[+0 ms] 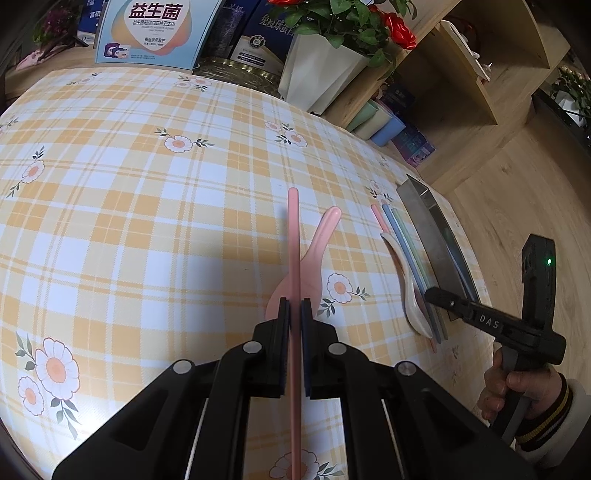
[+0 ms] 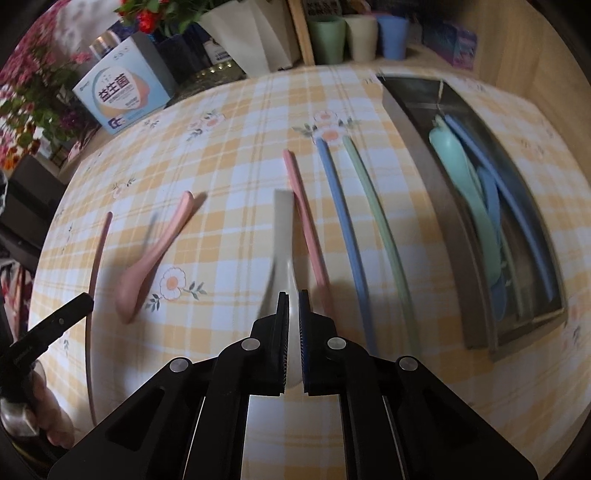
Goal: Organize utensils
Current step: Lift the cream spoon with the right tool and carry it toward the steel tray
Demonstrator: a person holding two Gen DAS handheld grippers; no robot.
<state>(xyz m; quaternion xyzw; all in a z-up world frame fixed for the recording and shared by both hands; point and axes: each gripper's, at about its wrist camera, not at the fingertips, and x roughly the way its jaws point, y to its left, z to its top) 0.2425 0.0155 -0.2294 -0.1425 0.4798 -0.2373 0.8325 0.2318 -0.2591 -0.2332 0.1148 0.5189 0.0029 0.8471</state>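
My left gripper [image 1: 295, 302] is shut on a pink chopstick [image 1: 294, 236], which runs straight through the pads above the table. Behind it a pink spoon [image 1: 318, 242] lies on the plaid cloth. My right gripper [image 2: 294, 295] is shut on the bowl end of a white spoon [image 2: 283, 236]. To the right of that spoon lie a second pink chopstick [image 2: 306, 218], a blue chopstick [image 2: 343, 229] and a green chopstick [image 2: 376, 229]. A metal tray [image 2: 413, 140] at the right holds a teal spoon [image 2: 454, 158] and blue utensils. The right wrist view is blurred.
A white planter with red flowers [image 1: 317, 74], a printed box [image 1: 147, 33] and dark boxes stand along the table's far edge. Pastel cups [image 2: 360, 37] sit beyond the tray. A wooden shelf unit [image 1: 480, 74] rises at the right. A hand [image 1: 517, 387] holds the right gripper.
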